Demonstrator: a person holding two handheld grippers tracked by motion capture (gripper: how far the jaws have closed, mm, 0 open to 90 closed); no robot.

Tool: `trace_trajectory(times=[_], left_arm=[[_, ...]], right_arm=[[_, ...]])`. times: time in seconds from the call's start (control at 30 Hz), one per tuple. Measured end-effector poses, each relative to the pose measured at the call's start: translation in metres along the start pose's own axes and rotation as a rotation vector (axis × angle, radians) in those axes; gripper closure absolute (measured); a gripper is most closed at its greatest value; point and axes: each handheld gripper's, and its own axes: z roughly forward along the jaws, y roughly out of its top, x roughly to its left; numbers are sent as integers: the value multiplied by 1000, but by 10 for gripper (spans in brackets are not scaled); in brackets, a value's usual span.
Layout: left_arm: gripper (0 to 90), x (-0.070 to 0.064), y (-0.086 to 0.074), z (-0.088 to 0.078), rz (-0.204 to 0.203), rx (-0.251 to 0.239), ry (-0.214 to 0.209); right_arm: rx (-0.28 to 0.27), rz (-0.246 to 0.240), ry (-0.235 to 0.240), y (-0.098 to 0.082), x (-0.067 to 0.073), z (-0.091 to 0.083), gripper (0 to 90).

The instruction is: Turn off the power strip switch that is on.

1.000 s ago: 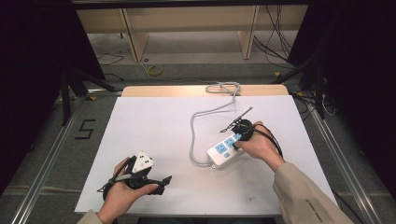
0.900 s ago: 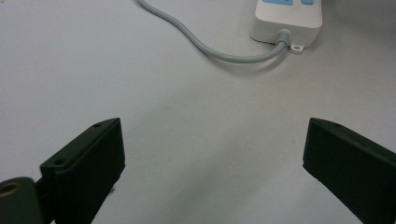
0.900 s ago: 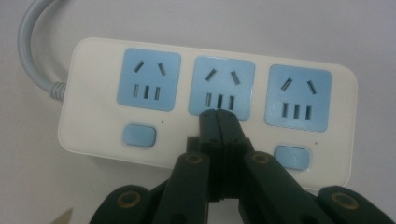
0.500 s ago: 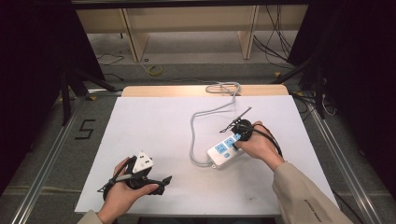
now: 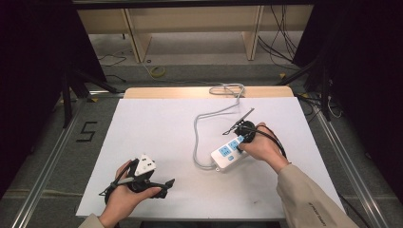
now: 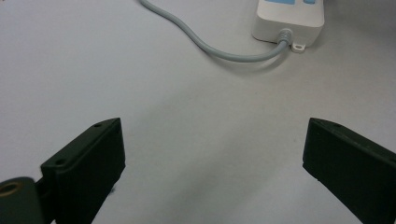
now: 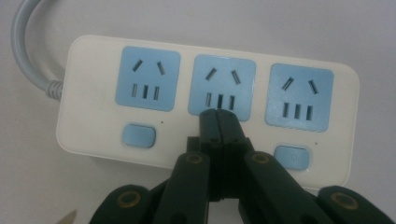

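A white power strip [image 5: 230, 151] with three blue sockets lies slanted on the white surface [image 5: 157, 123], right of its middle and well in from every edge. The right gripper [image 5: 243, 137] sits over the strip's far end; in the right gripper view its jaws are pressed together with nothing between them, tips resting at the lower edge of the middle socket [image 7: 224, 87], above the gap between the two blue switches. The strip's grey cord [image 5: 202, 130] loops out from its near end and runs away from the strip to the far edge of the surface. The left gripper [image 5: 164, 186] rests well to the strip's near left, close to the near edge, jaws spread wide over bare surface. Open room lies between the strip and that gripper.
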Motion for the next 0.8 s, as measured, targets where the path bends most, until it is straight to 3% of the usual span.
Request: trace_trajectory(times=[0.8], left_arm=[[53,0,0,0,1,-1,2]], right_arm=[[35,4,4,4,0,1,900]])
